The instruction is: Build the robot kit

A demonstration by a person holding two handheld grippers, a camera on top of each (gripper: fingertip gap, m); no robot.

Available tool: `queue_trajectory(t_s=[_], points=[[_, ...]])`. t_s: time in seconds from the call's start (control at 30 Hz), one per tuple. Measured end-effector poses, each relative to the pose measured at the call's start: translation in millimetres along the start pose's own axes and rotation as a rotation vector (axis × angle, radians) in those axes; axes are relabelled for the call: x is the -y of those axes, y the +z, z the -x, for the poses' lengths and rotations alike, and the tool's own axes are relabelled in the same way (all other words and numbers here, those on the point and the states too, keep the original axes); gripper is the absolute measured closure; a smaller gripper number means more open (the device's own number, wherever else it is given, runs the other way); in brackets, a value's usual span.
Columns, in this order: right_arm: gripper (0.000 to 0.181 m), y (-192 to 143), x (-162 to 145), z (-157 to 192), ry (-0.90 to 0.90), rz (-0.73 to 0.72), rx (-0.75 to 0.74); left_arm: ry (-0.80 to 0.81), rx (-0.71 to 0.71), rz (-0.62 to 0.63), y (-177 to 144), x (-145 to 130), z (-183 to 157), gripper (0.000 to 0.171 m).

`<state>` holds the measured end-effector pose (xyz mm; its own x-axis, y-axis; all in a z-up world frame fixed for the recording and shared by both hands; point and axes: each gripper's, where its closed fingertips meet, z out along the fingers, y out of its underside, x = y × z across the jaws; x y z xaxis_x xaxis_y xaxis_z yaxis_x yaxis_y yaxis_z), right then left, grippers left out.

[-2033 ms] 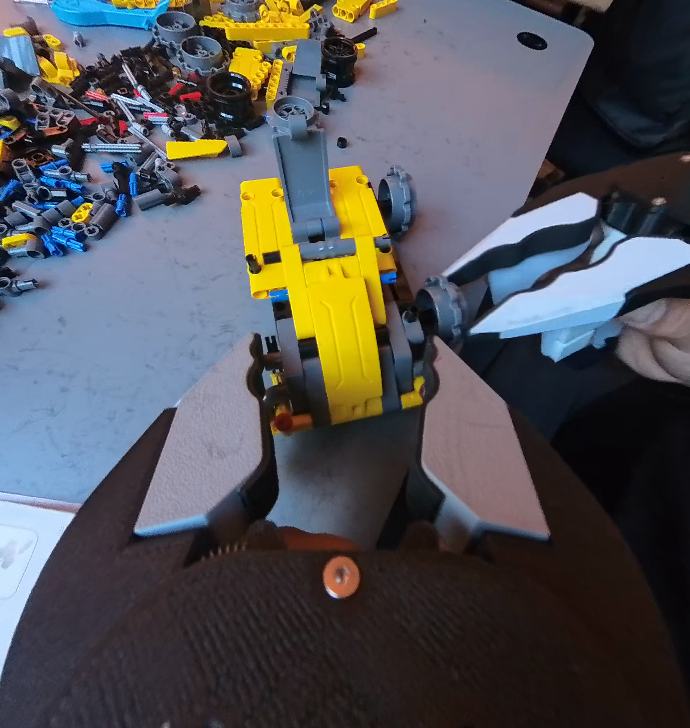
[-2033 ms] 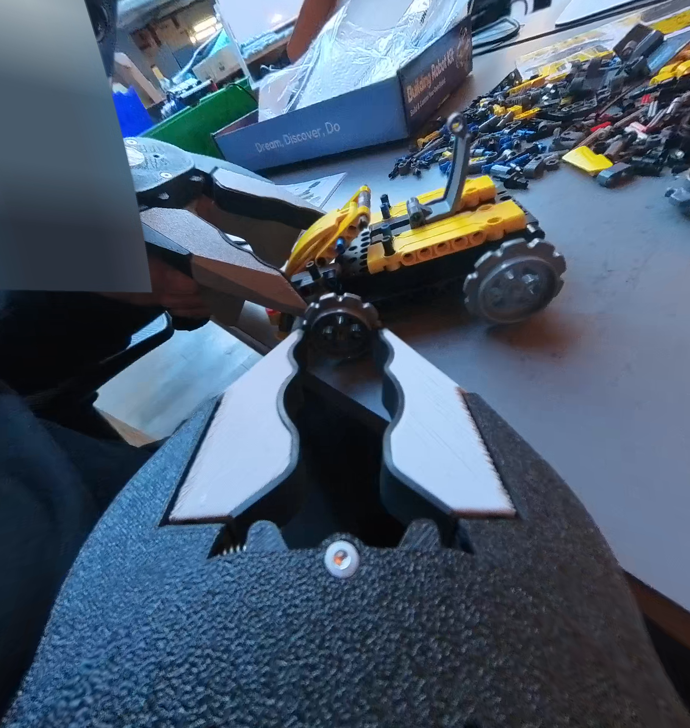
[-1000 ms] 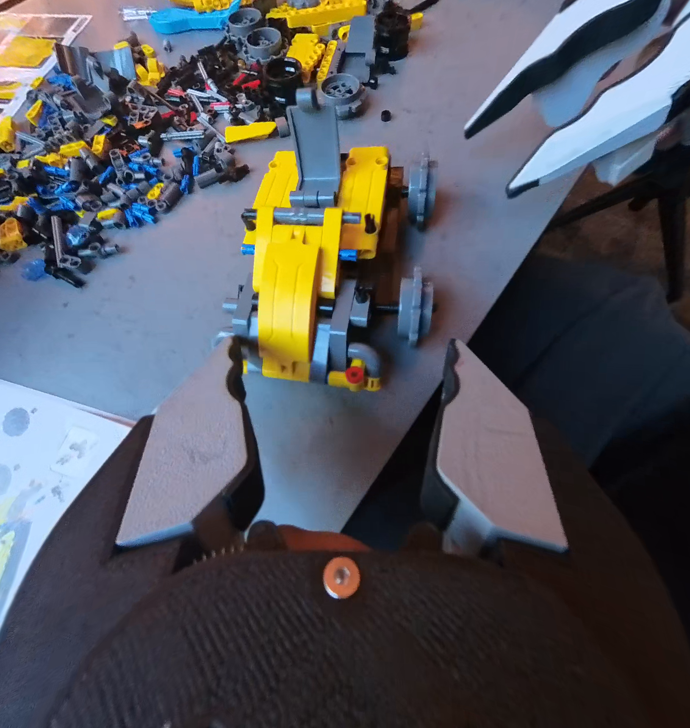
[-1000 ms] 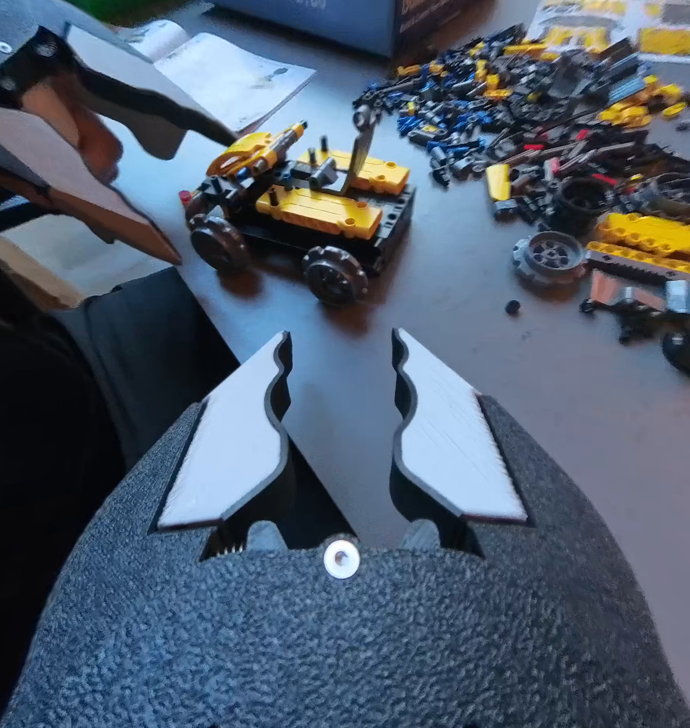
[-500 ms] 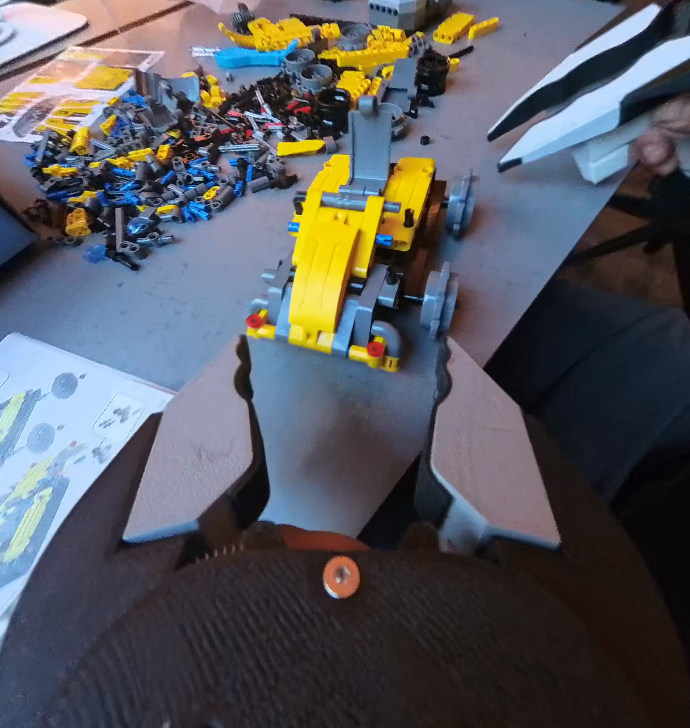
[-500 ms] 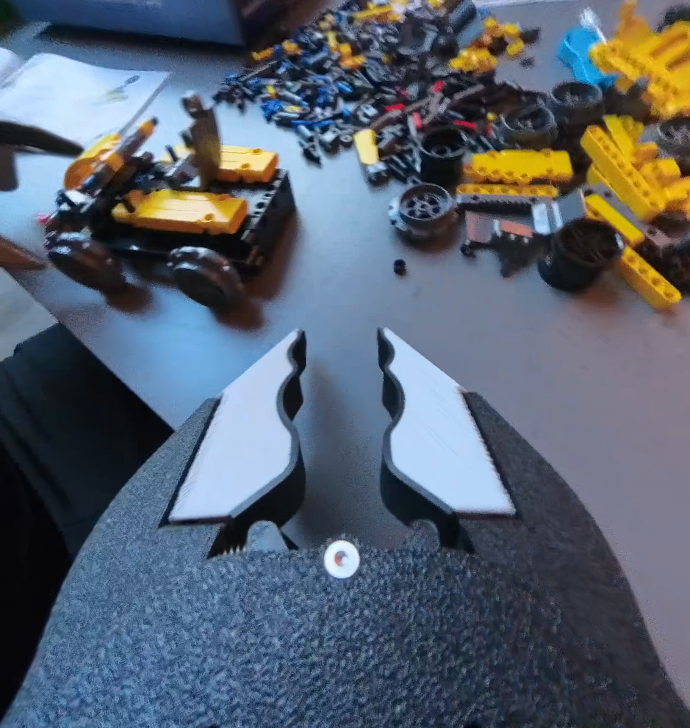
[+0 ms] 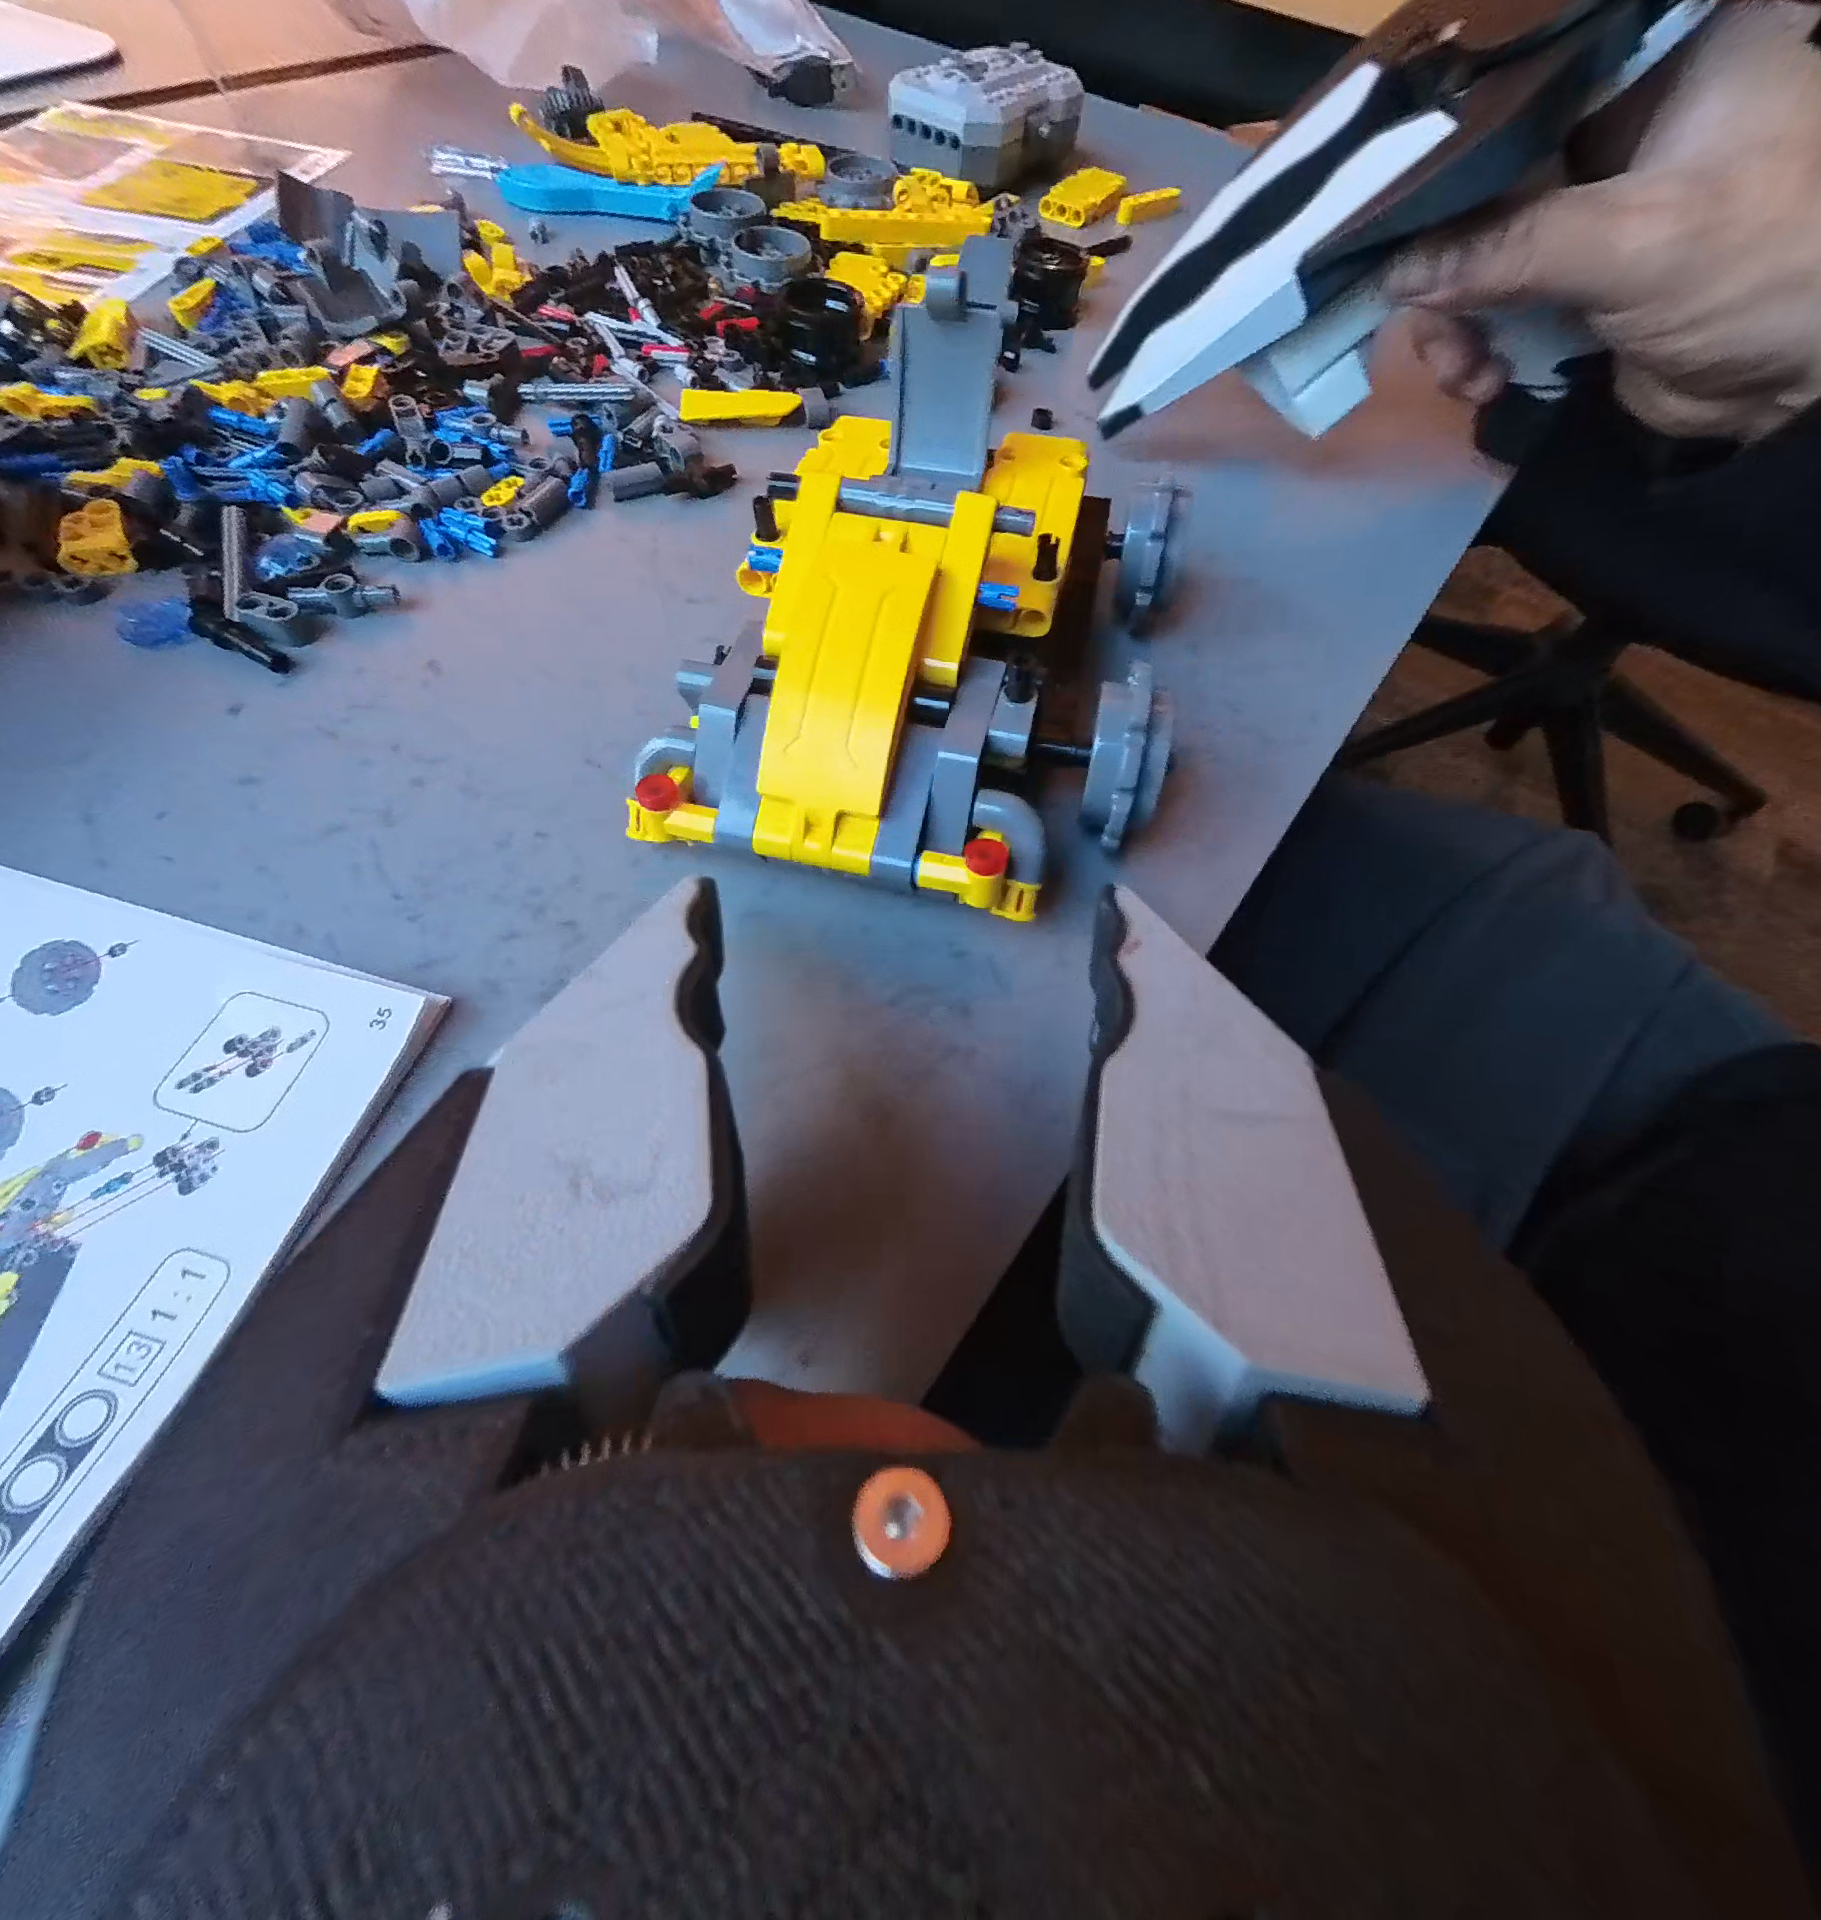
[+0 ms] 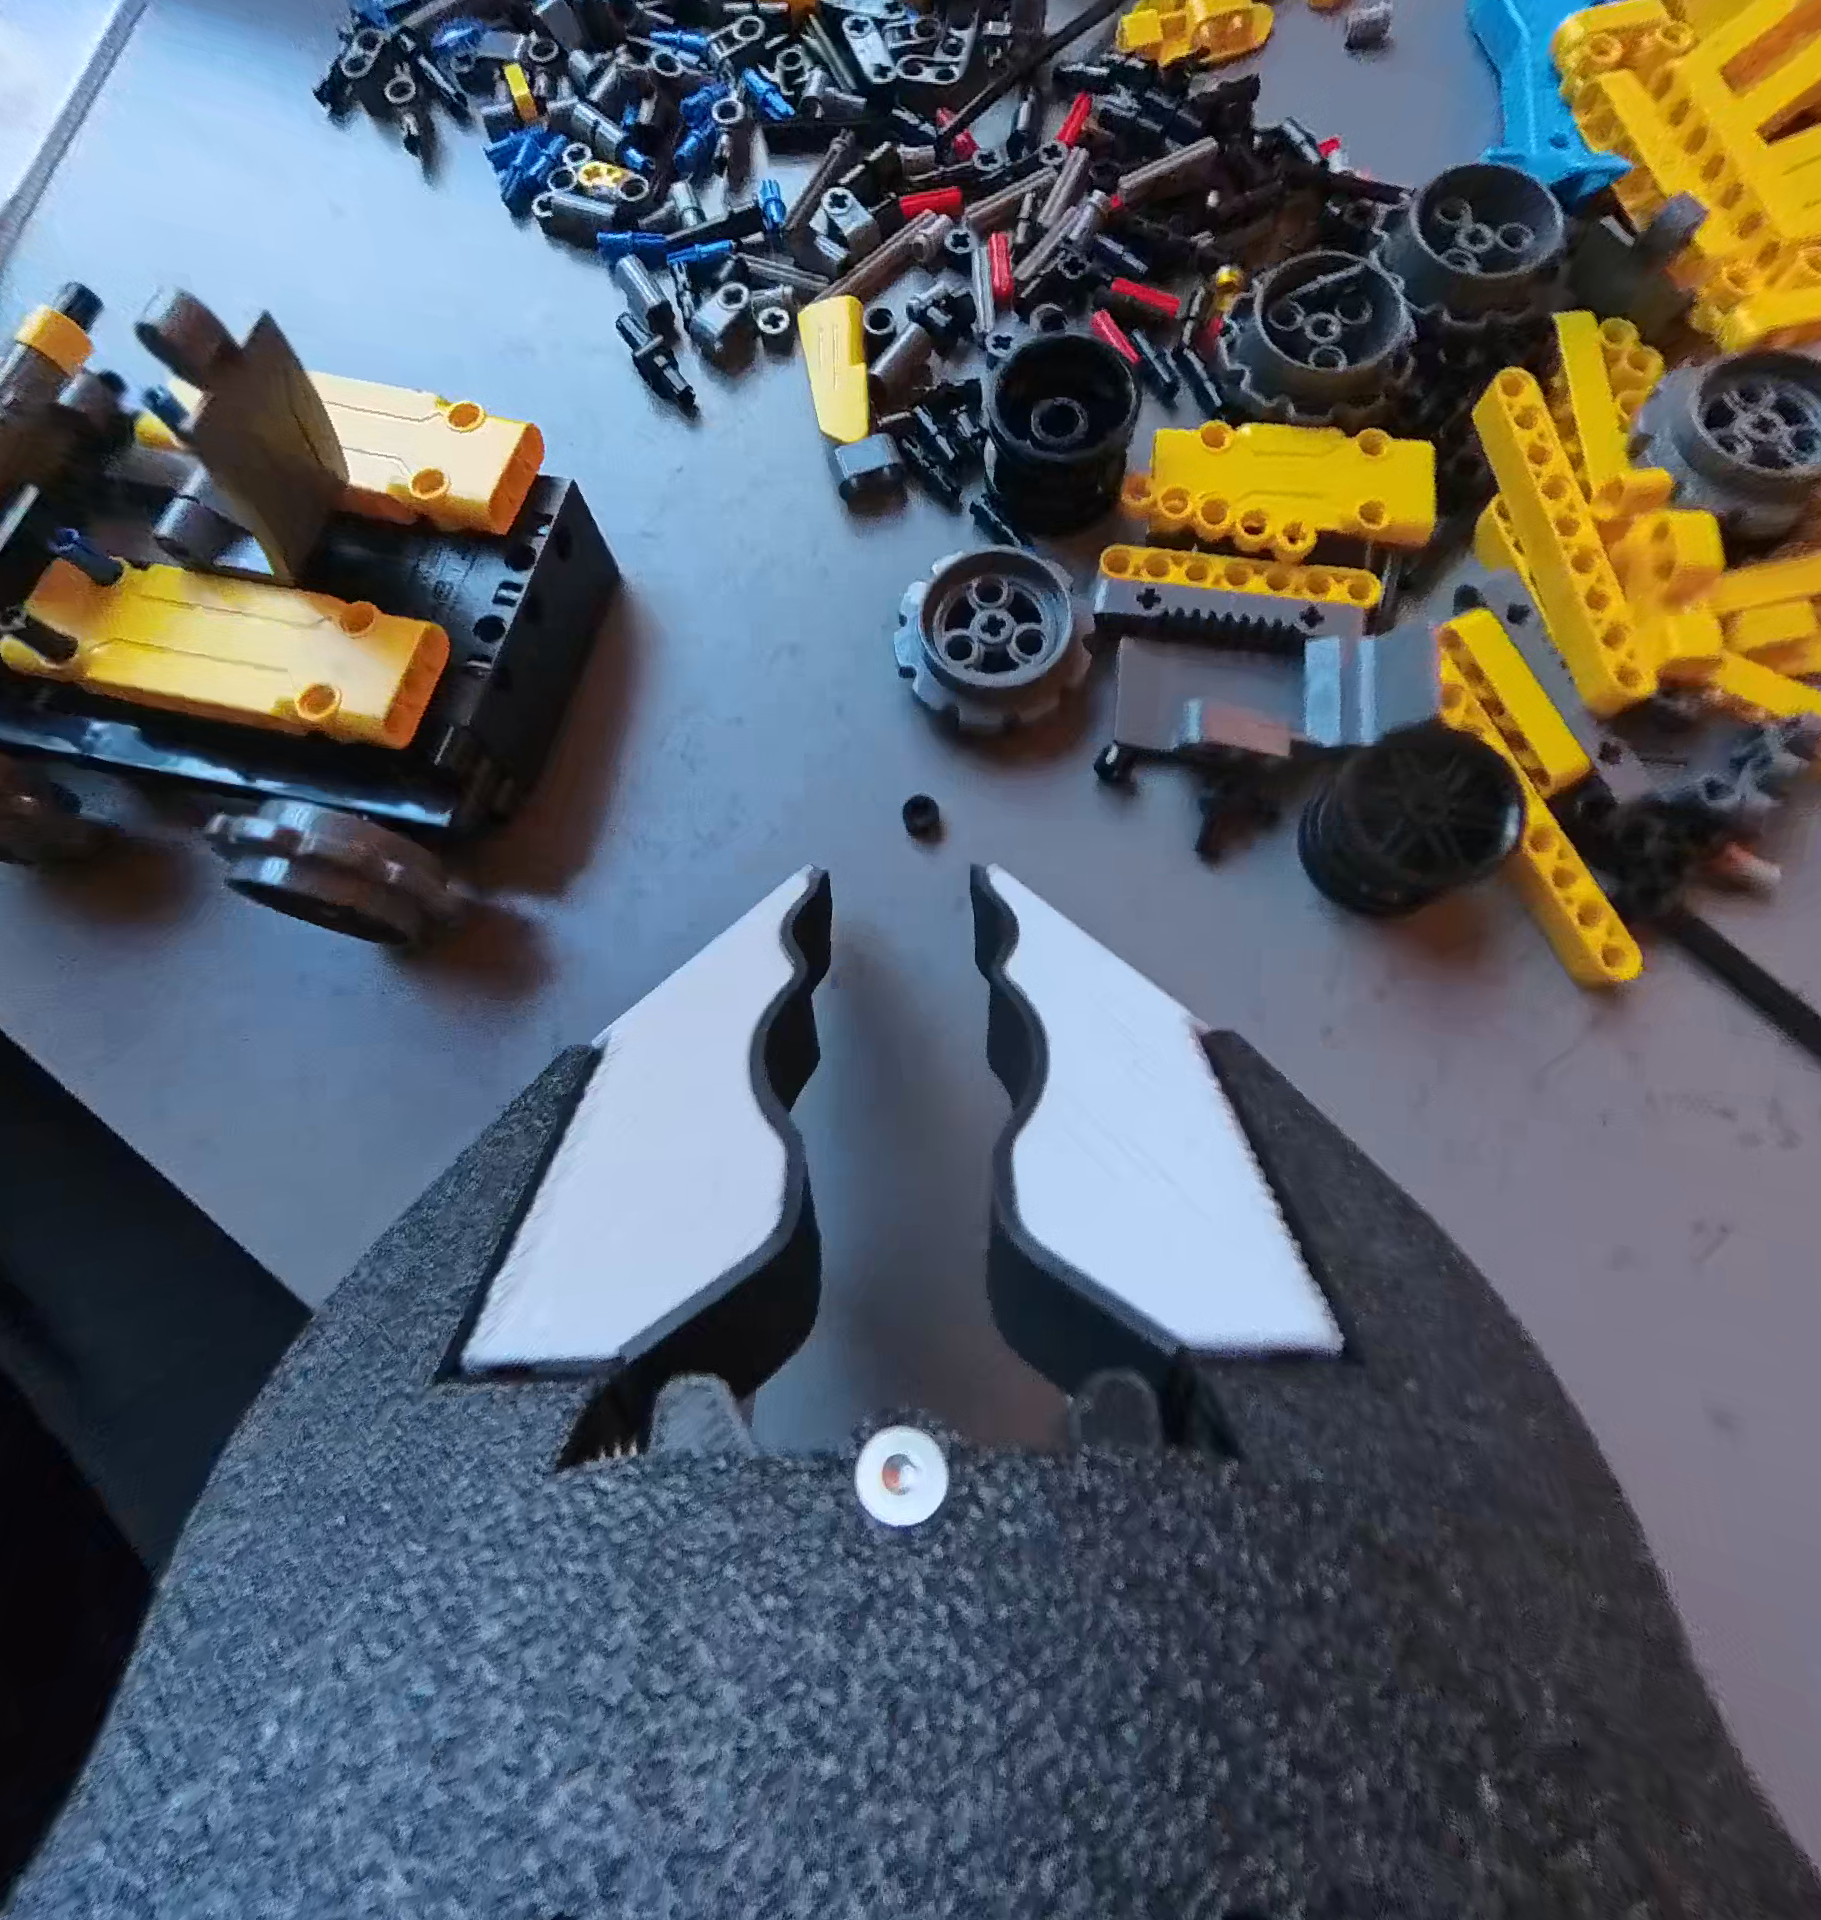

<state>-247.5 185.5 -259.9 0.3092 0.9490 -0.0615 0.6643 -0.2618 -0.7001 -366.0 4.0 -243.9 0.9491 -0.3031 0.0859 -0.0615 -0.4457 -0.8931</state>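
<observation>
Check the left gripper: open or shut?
Open. The left gripper has a wide gap between its fingers, empty, just short of the yellow vehicle.

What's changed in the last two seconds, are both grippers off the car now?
Yes. The left gripper let go of the yellow car and backed off, open. The right gripper released the car's front wheel, now mounted, and swung toward the loose parts. The car stayed on the table.
</observation>
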Motion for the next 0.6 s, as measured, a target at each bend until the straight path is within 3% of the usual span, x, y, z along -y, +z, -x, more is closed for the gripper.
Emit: queue_trajectory(t_s=[0.17, 0.3, 0.6], points=[[0.157, 15.5, 6.6, -1.4, 0.003, 0.017, 0.021, -0.010, -0.025, -0.049, -3.7, 4.0, -1.9, 0.114], [0.174, 18.3, 8.1, 2.2, 0.017, 0.017, 0.052, 0.016, -0.019, -0.064, -4.8, 4.4, -3.1, 0.118], [0.175, 0.8, -3.1, 9.2, 0.066, -0.036, 0.023, 0.047, 0.007, -0.121, -8.2, 8.8, -3.3, 0.123]])
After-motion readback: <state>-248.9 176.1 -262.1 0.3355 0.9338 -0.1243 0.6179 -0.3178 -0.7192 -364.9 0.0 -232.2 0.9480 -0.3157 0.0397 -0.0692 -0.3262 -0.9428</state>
